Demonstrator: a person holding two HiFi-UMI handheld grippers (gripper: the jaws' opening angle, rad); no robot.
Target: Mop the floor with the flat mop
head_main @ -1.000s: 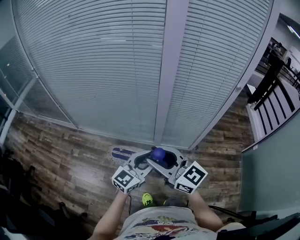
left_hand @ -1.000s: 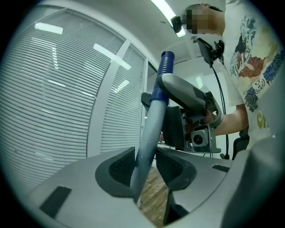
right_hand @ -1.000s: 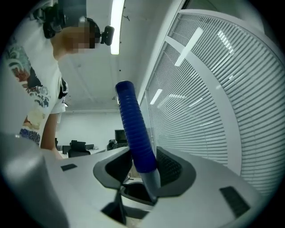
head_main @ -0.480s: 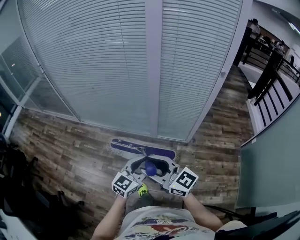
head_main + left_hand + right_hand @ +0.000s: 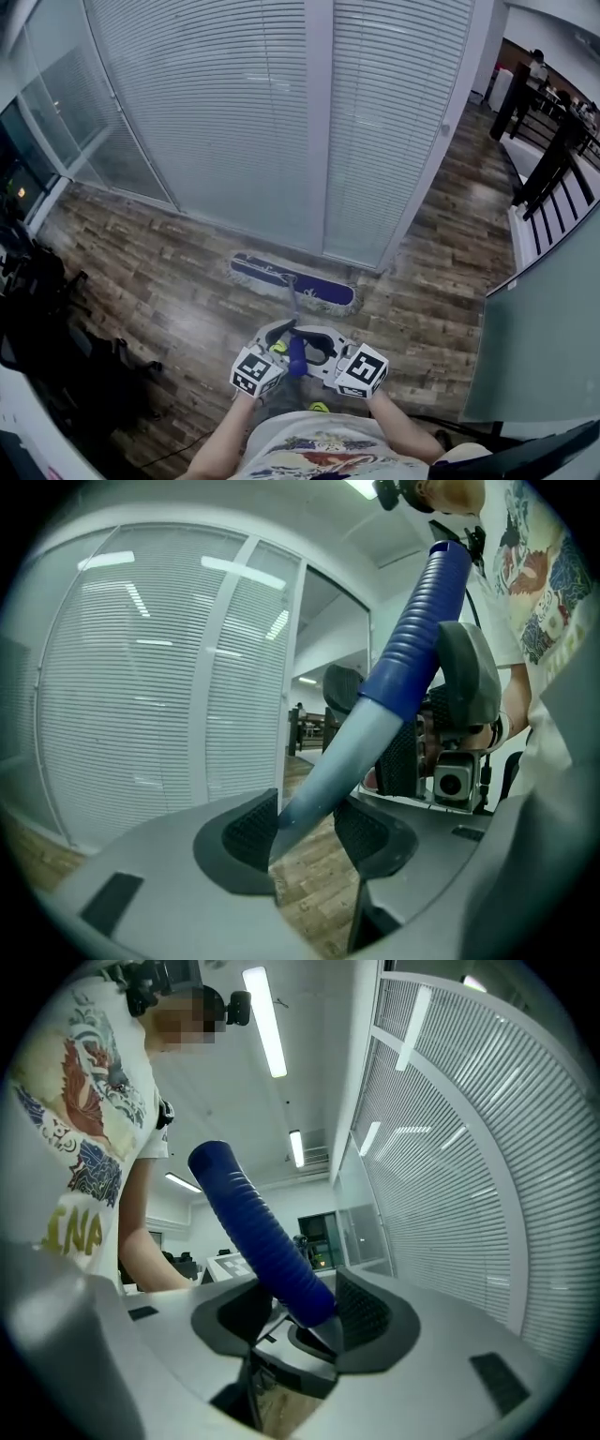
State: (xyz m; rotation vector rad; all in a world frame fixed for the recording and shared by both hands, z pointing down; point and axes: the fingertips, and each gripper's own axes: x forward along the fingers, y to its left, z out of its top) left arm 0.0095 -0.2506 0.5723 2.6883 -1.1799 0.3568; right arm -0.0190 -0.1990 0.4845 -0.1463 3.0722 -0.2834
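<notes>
The flat mop's blue fringed pad [image 5: 292, 284] lies flat on the wood-plank floor [image 5: 159, 281], just out from the white-slatted glass wall [image 5: 281, 122] and running along its foot. Its pale shaft with ribbed blue grip [image 5: 296, 354] slopes back from that wall to the person. The left gripper [image 5: 277, 339] and right gripper [image 5: 323, 345] ring it loosely. Their jaws have just been opening, and the handle between them leans on one pad with a gap at the other.

Before the next stroke they should probably pinch firmly again, keeping the pad flat and sweeping parallel to the wall.

A second ago the grippers hid half the pad. Now all of it shows, and the grip sits farther from the wall.
</notes>
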